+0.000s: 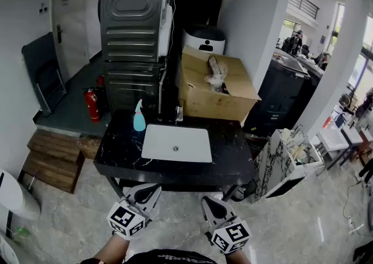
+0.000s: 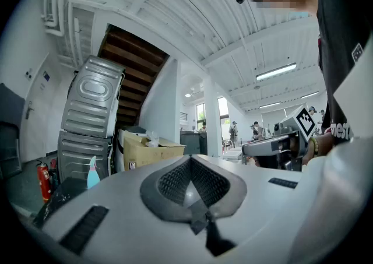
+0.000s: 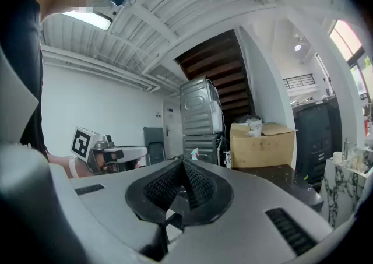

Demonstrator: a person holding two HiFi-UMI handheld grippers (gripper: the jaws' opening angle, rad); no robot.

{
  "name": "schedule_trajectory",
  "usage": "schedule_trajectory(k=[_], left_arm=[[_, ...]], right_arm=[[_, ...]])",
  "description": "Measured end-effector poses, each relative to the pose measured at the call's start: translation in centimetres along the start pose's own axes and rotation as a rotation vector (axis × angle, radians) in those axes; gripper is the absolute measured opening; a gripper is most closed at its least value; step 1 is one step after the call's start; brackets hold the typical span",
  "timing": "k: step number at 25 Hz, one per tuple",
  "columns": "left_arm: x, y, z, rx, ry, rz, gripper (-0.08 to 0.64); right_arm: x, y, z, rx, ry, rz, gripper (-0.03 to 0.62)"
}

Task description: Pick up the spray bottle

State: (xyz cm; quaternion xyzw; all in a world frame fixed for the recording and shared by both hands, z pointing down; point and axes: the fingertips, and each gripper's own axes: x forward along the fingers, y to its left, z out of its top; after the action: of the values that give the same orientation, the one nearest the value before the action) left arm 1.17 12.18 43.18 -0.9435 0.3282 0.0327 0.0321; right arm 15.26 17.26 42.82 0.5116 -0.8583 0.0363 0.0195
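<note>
Pale stone floor is running under a black marble worktop (image 1: pixel 233 146) with a white sink (image 1: pixel 192 149) set into it, and behind it two grey metal machines (image 1: pixel 134 18) are standing stacked next to an open cardboard box (image 1: pixel 213 97).

The spray bottle (image 1: pixel 139 116) is standing upright at the far left corner of the worktop, just beside the sink's far left corner and not touching it. In the head view the left gripper (image 1: pixel 149 190) is hovering off the near edge of the worktop, with the bottle sitting at about 12 o'clock from it and well apart. From the right gripper (image 1: pixel 208 201) the bottle is sitting at roughly 11 o'clock, even further off. In the left gripper view the bottle (image 2: pixel 93 173) is showing at 9 o'clock of the left gripper's tips (image 2: pixel 190 158). In the right gripper view it (image 3: pixel 194 154) is peeking up right at 12 o'clock over that gripper's tips (image 3: pixel 183 162).

Both grippers are pinched fully together with nothing between the pads, and both are pointing level toward the worktop.

Looks-wise, the bottle is showing a light teal, see-through body that is widening toward the base. It is narrowing to a slim neck with a white trigger head on top. Something pinkish is sitting around the neck in the gripper views, but it's too small to be sure.
</note>
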Motion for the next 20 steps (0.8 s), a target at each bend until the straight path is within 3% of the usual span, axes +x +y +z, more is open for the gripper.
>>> schedule_trajectory(k=[9, 14, 20], left_arm=[[-1.1, 0.2, -0.3, -0.037, -0.001, 0.013, 0.015], [-1.6, 0.3, -0.4, -0.043, -0.004, 0.008, 0.015], [-2.3, 0.8, -0.7, -0.058, -0.004, 0.016, 0.015]], right_arm=[[-0.3, 1.1, -0.3, 0.004, -0.009, -0.002, 0.037], [-0.3, 1.2, -0.3, 0.052, -0.023, -0.007, 0.037], [-0.2, 2.0, -0.5, -0.006, -0.026, 0.002, 0.037]])
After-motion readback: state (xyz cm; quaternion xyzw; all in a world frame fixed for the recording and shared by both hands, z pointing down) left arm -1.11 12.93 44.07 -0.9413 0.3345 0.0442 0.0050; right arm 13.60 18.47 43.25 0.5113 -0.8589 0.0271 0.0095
